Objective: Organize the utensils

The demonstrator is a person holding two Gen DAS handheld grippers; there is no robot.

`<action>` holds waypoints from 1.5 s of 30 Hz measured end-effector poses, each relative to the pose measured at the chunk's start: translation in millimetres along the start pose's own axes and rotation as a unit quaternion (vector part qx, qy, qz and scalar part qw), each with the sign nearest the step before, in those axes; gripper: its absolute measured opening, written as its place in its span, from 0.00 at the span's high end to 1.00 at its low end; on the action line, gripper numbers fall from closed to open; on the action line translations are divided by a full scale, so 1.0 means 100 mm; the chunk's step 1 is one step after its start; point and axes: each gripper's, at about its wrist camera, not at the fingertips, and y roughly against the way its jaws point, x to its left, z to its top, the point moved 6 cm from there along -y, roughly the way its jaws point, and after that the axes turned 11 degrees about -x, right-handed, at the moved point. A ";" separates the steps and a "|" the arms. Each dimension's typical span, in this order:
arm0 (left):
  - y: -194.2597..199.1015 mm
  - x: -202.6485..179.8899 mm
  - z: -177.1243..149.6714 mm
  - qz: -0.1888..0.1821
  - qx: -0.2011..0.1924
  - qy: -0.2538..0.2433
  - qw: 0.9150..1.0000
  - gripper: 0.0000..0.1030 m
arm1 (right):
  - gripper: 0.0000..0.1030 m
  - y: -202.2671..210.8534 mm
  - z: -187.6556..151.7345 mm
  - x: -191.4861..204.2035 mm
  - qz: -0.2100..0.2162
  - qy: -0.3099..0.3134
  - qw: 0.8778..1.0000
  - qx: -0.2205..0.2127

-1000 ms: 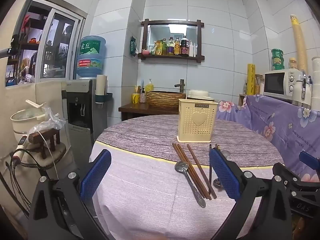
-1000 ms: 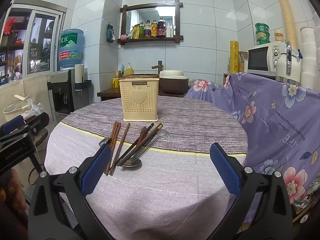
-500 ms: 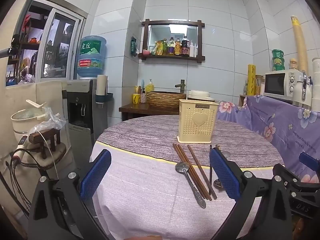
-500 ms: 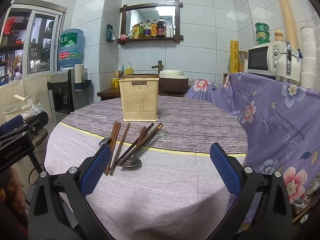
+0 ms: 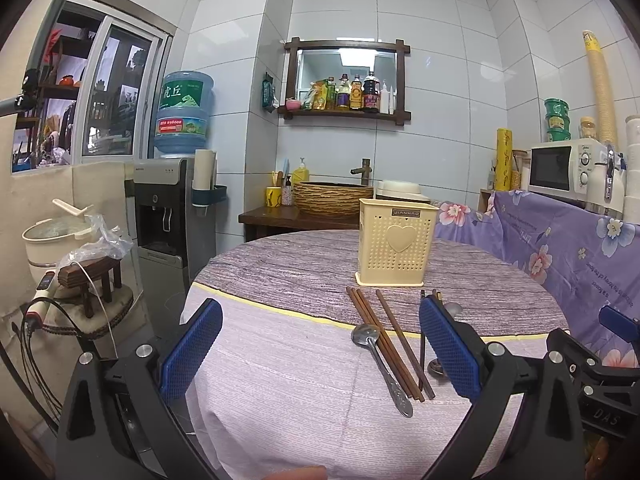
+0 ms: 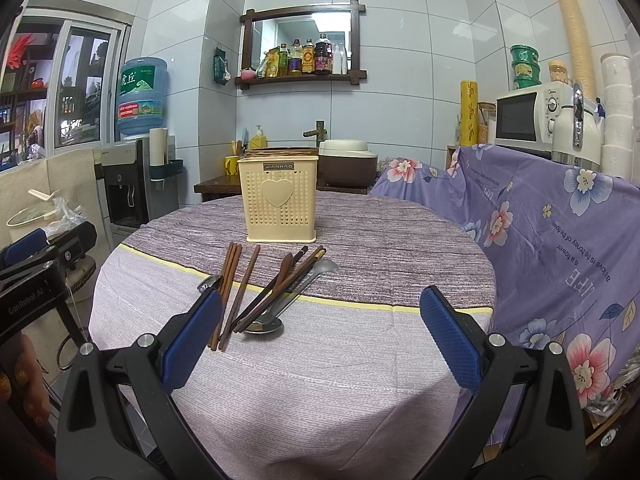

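Basically: both grippers spread wide, empty. Chopsticks (image 6: 236, 286) + spoons lie on table (image 6: 340, 380) before holder (image 6: 279, 199), long axes running toward it. R gripper (image 6: 320, 340) nearer; L gripper (image 5: 320, 352) has them off to its right.

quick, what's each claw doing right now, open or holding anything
Left claw: open, holding nothing, short of the chopsticks.
Right claw: open, holding nothing, above the near table edge.
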 end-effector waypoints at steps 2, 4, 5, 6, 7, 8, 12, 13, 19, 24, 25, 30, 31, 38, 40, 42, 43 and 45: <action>0.00 0.00 0.00 0.000 0.000 0.000 1.000 0.05 | 0.05 0.00 0.00 0.00 0.000 0.000 1.000 0.000; 0.00 0.00 0.00 0.000 0.000 0.000 1.000 0.05 | 0.05 0.00 0.00 0.00 0.000 0.000 1.000 0.000; 0.00 -0.01 0.00 0.000 0.001 -0.001 1.000 0.05 | 0.05 0.00 0.00 0.00 0.000 0.000 1.000 0.000; -0.01 -0.01 0.00 0.000 0.002 -0.001 1.000 0.05 | 0.05 0.00 0.00 0.00 0.000 0.000 1.000 0.000; -0.01 -0.01 0.00 -0.001 0.002 -0.001 1.000 0.05 | 0.05 0.00 0.00 0.00 0.000 0.000 1.000 0.000; -0.01 -0.01 0.00 -0.002 0.002 0.000 1.000 0.05 | 0.05 0.00 0.00 0.00 0.000 -0.001 1.000 0.000; 0.00 -0.01 -0.01 -0.002 0.002 0.001 1.000 0.05 | 0.05 -0.01 -0.01 0.01 0.001 0.001 1.000 0.000; 0.00 -0.01 -0.01 -0.002 0.002 0.000 1.000 0.05 | 0.05 -0.01 -0.01 0.02 0.001 0.002 1.000 0.000; 0.00 -0.01 -0.01 -0.002 0.002 0.001 1.000 0.05 | 0.05 0.00 -0.03 0.02 0.000 0.001 1.000 0.000; 0.00 -0.01 -0.01 -0.003 0.003 0.000 1.000 0.05 | 0.05 0.00 -0.04 0.02 0.000 0.001 1.000 0.000; 0.00 -0.01 -0.01 -0.003 0.003 0.000 1.000 0.05 | 0.05 0.00 -0.04 0.02 0.000 0.001 1.000 0.000; 0.00 -0.02 -0.02 -0.003 0.005 -0.001 1.000 0.05 | 0.05 0.00 -0.04 0.02 0.001 0.001 1.000 0.001; 0.00 -0.02 -0.02 -0.003 0.005 -0.001 1.000 0.05 | 0.05 0.00 -0.04 0.02 0.001 0.001 1.000 0.001; 0.00 -0.02 -0.02 -0.004 0.006 -0.001 1.000 0.05 | 0.05 0.01 -0.05 0.03 0.001 0.002 1.000 0.002; 0.00 -0.02 -0.02 -0.004 0.006 -0.001 1.000 0.05 | 0.05 0.01 -0.05 0.04 0.002 0.002 1.000 0.003; 0.00 -0.02 -0.02 -0.003 0.006 -0.001 1.000 0.05 | 0.05 0.01 -0.05 0.03 0.002 0.002 1.000 0.003; 0.00 -0.03 -0.02 -0.003 0.006 -0.001 1.000 0.05 | 0.05 0.01 -0.05 0.03 0.002 0.002 1.000 0.003; 0.00 -0.03 -0.02 -0.003 0.006 -0.001 1.000 0.05 | 0.05 0.01 -0.05 0.04 0.002 0.002 1.000 0.003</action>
